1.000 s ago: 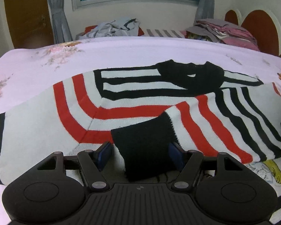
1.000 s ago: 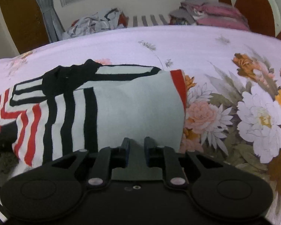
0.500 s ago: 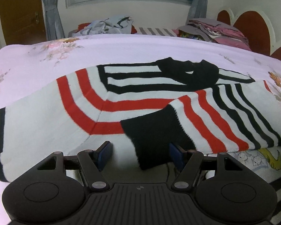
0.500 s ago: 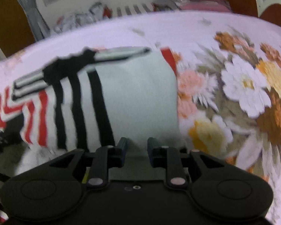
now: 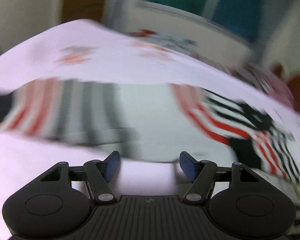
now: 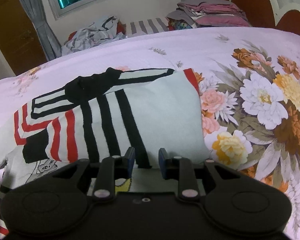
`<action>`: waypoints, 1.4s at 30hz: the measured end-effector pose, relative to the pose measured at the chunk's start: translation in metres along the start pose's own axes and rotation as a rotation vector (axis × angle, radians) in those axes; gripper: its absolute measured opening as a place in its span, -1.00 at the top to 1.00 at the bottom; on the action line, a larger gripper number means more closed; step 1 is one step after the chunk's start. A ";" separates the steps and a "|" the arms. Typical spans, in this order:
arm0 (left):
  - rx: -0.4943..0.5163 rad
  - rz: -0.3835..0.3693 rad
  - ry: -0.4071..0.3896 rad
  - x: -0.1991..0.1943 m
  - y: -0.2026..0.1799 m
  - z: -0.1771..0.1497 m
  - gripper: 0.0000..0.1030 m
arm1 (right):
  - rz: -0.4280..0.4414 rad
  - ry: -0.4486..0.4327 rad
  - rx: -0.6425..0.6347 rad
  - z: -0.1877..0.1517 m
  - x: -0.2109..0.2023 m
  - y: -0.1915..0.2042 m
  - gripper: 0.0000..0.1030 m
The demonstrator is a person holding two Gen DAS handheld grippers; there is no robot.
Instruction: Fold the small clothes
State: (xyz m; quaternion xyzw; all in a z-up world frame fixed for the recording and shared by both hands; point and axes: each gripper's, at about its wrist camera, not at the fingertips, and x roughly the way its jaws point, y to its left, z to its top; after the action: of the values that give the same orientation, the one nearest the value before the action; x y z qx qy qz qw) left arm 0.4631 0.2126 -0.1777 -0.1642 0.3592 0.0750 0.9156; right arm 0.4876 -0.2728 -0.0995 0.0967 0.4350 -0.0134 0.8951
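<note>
A white sweater (image 6: 160,110) with black and red stripes lies on the flowered bed sheet (image 6: 260,100), its right sleeve folded across the body so that the black cuff (image 6: 35,150) rests on the left. My right gripper (image 6: 146,160) sits at the sweater's near edge. Its jaws stand a little apart, with the hem lying loose between them. The left wrist view is blurred by motion. There my left gripper (image 5: 150,160) is open over bare sheet just short of the sweater (image 5: 150,120), with nothing between its blue pads (image 5: 112,166).
A cartoon-print garment (image 6: 44,168) pokes out from under the sweater at the near left. Beyond the bed lie a loose pile of clothes (image 6: 94,38) and stacked pink bedding (image 6: 214,12). The brown headboard (image 6: 256,2) bounds the right side.
My left gripper has swung away to the left from the black cuff that lay between its fingers, rolling as it went. My right gripper's jaws have widened and let the hem go.
</note>
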 end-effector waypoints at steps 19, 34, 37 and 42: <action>-0.793 -0.048 -0.166 0.020 0.196 0.012 0.15 | -0.028 -0.040 -0.013 0.007 -0.008 0.025 0.48; -0.154 -0.184 -0.107 0.045 -0.013 0.090 0.91 | -0.090 -0.083 0.076 0.014 -0.004 -0.022 0.46; -0.016 -0.239 -0.068 0.056 -0.087 0.085 0.91 | -0.074 -0.084 0.101 0.015 -0.001 -0.031 0.46; 0.188 -0.302 0.002 0.074 -0.195 0.070 0.91 | -0.043 -0.085 0.142 0.014 0.001 -0.046 0.46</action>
State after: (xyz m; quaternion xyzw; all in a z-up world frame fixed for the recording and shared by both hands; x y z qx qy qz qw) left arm 0.6116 0.0563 -0.1316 -0.1302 0.3369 -0.0975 0.9274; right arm 0.4943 -0.3205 -0.0987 0.1498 0.3967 -0.0672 0.9031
